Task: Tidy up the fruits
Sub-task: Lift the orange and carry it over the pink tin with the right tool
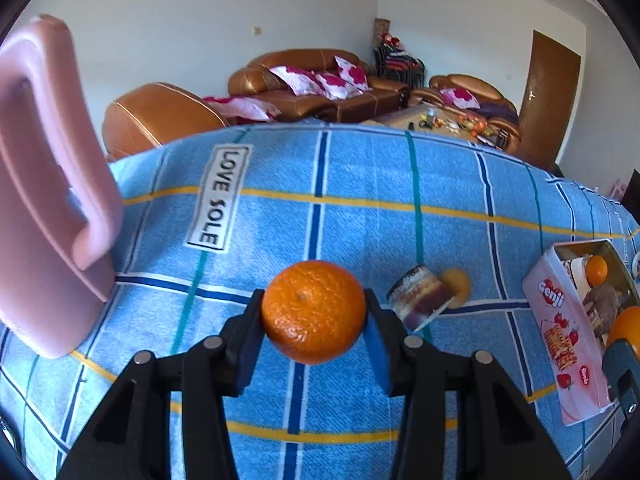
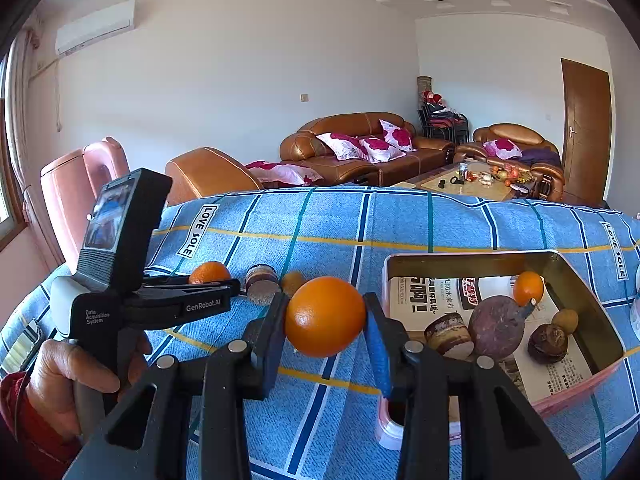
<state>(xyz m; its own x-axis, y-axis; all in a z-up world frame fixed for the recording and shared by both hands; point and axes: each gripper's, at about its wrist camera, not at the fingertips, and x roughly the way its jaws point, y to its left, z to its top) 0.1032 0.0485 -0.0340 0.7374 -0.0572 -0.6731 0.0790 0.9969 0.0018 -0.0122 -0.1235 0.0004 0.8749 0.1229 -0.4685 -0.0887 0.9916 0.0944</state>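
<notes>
The right gripper (image 2: 325,316) is pinching a smooth orange (image 2: 325,316) between its two pads and is holding it above the blue checked cloth (image 2: 400,220), just beside the near left corner of the pink tin box (image 2: 472,258). The left gripper (image 1: 314,312) is pressing its pads on both sides of a rough-skinned mandarin (image 1: 314,312), which is looking to me still low over the cloth or resting on it; I cannot tell which. A hand (image 2: 72,368) in a red sleeve is gripping the left tool's handle.

I am judging that the picking step is in hand: both fruits are caught and neither is yet in the box. The next move is asking to carry each fruit over the box rim and to lower it onto a free place of the paper lining before letting go, because a small orange (image 2: 528,288), a dark purple fruit (image 2: 496,326), a layered round piece (image 2: 448,336) and two brown fruits are already lying there.

On the left tool I am reading "GenRobot.AI" and "Data Acquisition System". The box side is showing "cenji" (image 1: 552,292) with strawberry pictures. The paper inside is carrying Chinese print that I cannot read well. Further on the cloth, a label is saying "LOVE SOLE" (image 1: 218,196).
</notes>
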